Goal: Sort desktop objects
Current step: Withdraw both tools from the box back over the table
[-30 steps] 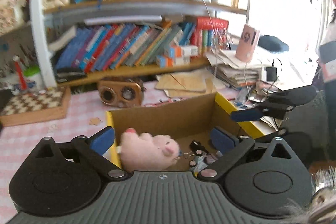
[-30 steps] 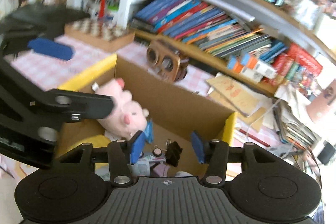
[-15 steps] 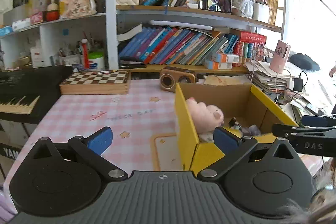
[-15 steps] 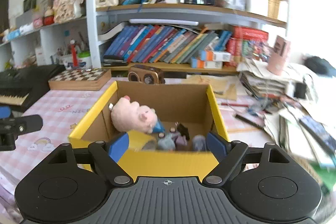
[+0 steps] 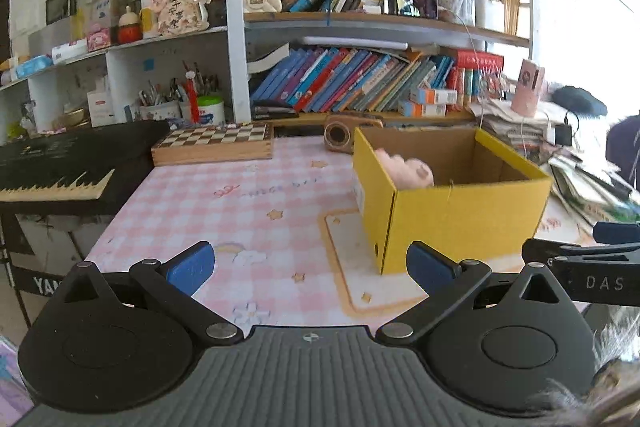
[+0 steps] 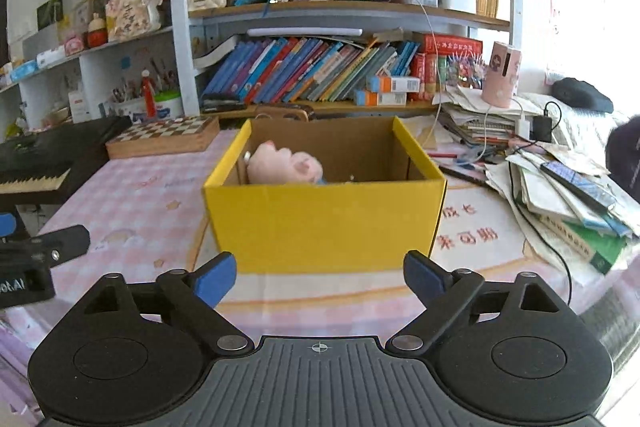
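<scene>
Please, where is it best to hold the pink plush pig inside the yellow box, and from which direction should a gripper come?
Probably its rounded body, from above: the pink plush pig lies low inside the yellow box, whose walls block every sideways approach.

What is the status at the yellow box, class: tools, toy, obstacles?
Left tool open, empty. Right tool opening, nothing between pads. Pink plush pig inside yellow box. Nothing between tools and box.

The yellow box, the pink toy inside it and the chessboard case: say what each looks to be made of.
Yellow box: corrugated cardboard by the look, matte yellow outside, raw brown inside, with folded corner seams.
Pink toy: plush fabric, probably stuffed; soft fuzzy outline and rounded shape.
Chessboard case: seemingly wood, with pale grained sides and a light-and-dark chequered top; whether solid or veneer cannot be told.
</scene>
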The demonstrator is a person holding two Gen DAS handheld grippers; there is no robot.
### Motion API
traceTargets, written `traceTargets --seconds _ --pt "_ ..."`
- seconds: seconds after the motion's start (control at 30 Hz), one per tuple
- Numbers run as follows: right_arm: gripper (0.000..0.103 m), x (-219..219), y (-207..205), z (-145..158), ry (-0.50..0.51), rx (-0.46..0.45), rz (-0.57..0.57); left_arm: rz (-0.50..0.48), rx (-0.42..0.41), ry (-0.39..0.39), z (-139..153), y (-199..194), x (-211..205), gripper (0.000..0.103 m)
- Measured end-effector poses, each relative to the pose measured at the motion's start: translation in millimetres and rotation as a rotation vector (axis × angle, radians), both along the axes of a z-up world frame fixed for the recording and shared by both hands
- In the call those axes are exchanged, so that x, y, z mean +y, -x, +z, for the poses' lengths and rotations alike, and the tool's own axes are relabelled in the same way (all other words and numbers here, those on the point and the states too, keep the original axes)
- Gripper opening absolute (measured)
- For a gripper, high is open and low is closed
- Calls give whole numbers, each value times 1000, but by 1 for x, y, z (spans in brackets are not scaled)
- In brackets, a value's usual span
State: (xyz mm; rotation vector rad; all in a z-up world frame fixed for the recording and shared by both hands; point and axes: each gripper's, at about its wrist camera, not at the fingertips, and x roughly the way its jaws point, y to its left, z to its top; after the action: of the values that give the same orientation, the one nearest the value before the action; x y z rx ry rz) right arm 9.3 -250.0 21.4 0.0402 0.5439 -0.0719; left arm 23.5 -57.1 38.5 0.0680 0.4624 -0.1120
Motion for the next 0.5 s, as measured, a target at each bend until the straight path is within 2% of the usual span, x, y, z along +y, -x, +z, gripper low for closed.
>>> traceTargets --seconds 0.27,0.5 --pt "98 21 19 -12 32 58 19 53 66 -14 -13 19 17 103" --pt "101 34 29 -18 15 79 34 75 109 27 -19 33 39 103"
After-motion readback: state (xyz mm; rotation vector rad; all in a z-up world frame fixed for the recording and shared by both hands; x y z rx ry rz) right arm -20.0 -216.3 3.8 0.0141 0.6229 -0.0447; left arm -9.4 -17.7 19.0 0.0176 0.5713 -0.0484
